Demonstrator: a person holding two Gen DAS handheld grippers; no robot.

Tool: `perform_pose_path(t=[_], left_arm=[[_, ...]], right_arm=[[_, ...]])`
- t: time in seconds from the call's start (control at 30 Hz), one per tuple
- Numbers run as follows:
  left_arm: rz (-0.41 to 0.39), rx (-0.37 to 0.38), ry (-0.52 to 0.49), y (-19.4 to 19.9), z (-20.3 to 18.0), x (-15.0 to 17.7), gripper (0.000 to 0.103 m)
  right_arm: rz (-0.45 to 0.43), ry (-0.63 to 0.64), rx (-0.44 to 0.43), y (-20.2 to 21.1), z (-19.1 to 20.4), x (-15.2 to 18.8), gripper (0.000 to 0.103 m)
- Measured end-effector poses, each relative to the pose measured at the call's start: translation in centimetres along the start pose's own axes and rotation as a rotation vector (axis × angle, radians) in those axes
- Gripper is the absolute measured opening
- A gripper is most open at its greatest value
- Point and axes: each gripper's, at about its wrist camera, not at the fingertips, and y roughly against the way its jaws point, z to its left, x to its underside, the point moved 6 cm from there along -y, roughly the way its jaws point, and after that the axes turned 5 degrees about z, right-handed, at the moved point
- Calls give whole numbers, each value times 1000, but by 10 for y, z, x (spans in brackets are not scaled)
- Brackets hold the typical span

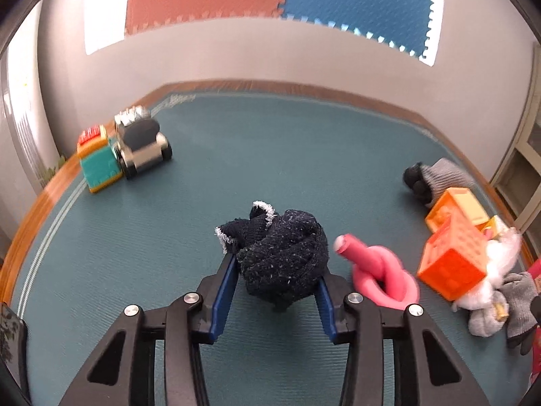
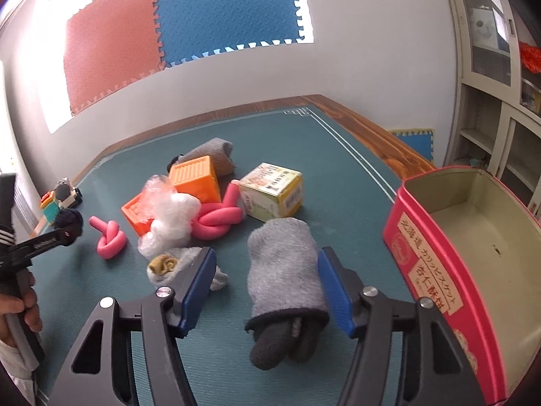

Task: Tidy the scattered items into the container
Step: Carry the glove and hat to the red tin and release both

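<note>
The left gripper (image 1: 275,267) is clenched on a dark navy sock ball (image 1: 284,257), both blue pads pressing its sides just above the green mat (image 1: 236,162). The right gripper (image 2: 267,270) straddles a grey rolled sock (image 2: 280,264) lying on the mat — its right pad sits against the roll, its left pad stands clear, so nothing is grasped. The red tin (image 2: 439,270) stands open just right of that roll; the orange crates (image 2: 199,179) and pink foam knots (image 2: 110,238) lie left of the tin, on the mat.

Fuzzy dark knit sock ball (image 1: 284,260), matt ribbed green mat (image 1: 203,186) — glossy pink metal tin (image 2: 436,270).
</note>
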Motion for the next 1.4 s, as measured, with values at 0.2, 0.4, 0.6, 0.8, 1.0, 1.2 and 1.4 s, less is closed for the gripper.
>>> perform_pose_path(t=[0.2, 0.4, 0.6, 0.8, 1.0, 1.2, 1.4], left_arm=[[-30, 64, -60, 11, -20, -1, 45], [-34, 88, -83, 13, -27, 0, 45], [-35, 92, -88, 16, -31, 3, 45], [-48, 129, -95, 33, -50, 11, 45], [-59, 198, -147, 53, -91, 19, 45], [-60, 252, -221, 66, -138, 24, 45], [-55, 298, -293, 76, -185, 31, 45]], right_arm=[[48, 40, 33, -16, 4, -2, 68], [59, 34, 79, -20, -3, -2, 49], [40, 5, 64, -11, -13, -2, 26], [-45, -9, 40, 26, -17, -7, 23], [-179, -50, 99, 82, -45, -17, 23], [-238, -132, 226, 119, -98, -16, 23], [-245, -186, 306, 139, -141, -1, 23]])
